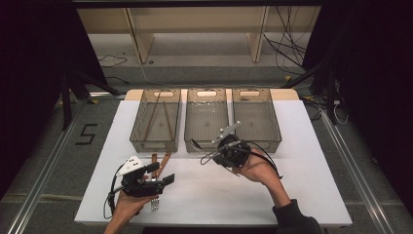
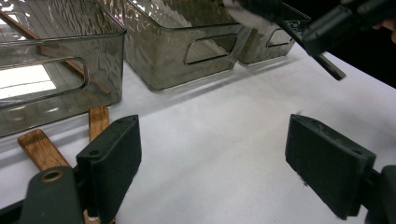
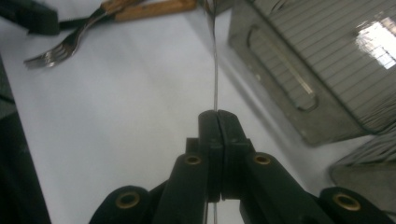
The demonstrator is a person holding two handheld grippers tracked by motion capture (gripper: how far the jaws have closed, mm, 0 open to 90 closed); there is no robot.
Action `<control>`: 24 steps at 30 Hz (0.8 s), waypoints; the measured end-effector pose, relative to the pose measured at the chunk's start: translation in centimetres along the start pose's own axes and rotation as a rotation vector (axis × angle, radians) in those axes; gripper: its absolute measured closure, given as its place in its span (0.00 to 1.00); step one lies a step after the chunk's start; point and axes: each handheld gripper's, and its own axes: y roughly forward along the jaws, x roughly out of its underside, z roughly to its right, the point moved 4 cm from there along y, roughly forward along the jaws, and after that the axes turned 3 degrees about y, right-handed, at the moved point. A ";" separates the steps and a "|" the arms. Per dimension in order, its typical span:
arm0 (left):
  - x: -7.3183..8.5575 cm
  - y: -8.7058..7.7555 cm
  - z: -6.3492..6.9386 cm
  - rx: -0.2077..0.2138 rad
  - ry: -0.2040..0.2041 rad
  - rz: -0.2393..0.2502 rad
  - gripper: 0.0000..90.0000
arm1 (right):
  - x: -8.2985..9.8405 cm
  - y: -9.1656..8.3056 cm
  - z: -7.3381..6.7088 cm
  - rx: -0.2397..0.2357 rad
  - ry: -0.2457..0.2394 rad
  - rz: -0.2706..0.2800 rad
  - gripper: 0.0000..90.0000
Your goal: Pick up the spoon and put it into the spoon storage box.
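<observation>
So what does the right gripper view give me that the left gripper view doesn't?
Right gripper view: the right gripper shut on a thin silver utensil seen edge-on, and the tines of a silver fork.
Left gripper view: the left gripper with its jaws wide open above the table, and a brown stick inside a bin.
Both: the white table, smoky clear plastic bins and brown wooden handles.
</observation>
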 end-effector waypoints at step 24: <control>0.1 -0.3 -0.5 -0.025 -0.004 0.000 0.20 | -6.3 -0.3 5.4 0.048 0.168 0.093 1.00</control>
